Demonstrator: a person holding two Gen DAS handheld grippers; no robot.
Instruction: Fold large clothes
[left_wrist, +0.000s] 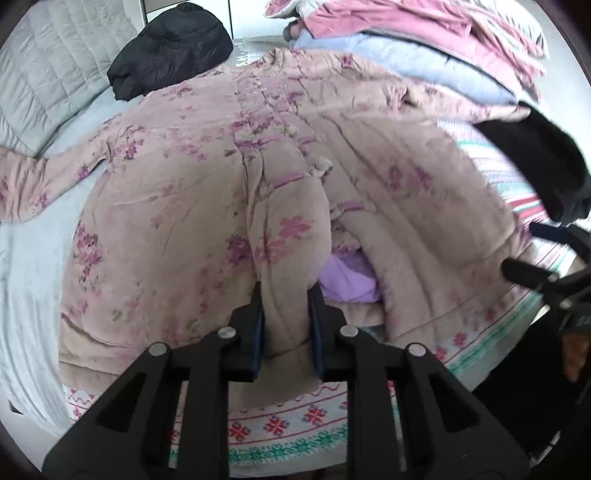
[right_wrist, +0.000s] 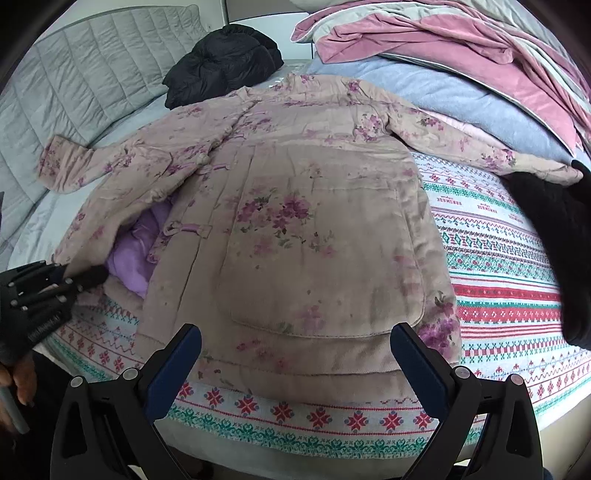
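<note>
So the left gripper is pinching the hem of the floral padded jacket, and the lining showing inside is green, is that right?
Not quite. The left gripper does pinch the hem of the floral padded jacket, but the lining showing inside is purple, not green. The left wrist view shows it beside the pinched flap.

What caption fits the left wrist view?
Left gripper pinching the floral padded coat's front hem on the patterned blanket.

**Count of things on the bed**

One floral padded jacket (right_wrist: 295, 206) lies spread out, with two sleeves and one front patch pocket (right_wrist: 317, 258). One black puffer coat (right_wrist: 225, 59) sits behind it. One patterned knit blanket (right_wrist: 498, 266) lies beneath. One heap of bedding (right_wrist: 424, 48) is piled at the back. Two grippers show: left gripper (left_wrist: 285, 325), right gripper (right_wrist: 295, 365).
</note>
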